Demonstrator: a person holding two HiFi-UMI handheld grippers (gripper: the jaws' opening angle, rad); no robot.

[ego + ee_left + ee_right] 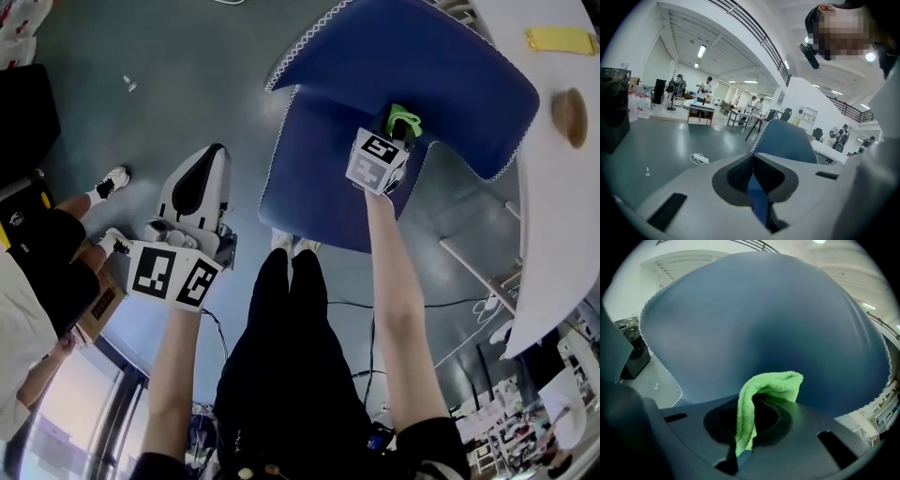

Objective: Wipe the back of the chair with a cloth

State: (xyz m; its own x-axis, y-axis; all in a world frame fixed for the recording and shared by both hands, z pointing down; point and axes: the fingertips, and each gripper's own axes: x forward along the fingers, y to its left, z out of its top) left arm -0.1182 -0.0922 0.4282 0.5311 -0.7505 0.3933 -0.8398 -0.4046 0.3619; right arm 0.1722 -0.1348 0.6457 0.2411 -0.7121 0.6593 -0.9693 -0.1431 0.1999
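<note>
The blue chair shows from above, its curved back (403, 75) over the seat (319, 178). My right gripper (398, 127) is shut on a green cloth (405, 120) and holds it at the inner face of the back. In the right gripper view the cloth (759, 399) hangs folded out of the right gripper (747, 427), and the chair back (759, 319) fills the picture just beyond it. My left gripper (192, 187) hangs over the floor left of the chair, jaws shut and empty. The left gripper (752, 161) looks at the chair (785, 140) from the side.
A white table (553, 234) runs along the right, with a yellow item (561, 39) and a brown object (569, 114) on it. A person (47, 262) sits at the left by a cardboard box (98, 305). A power strip (699, 159) lies on the floor.
</note>
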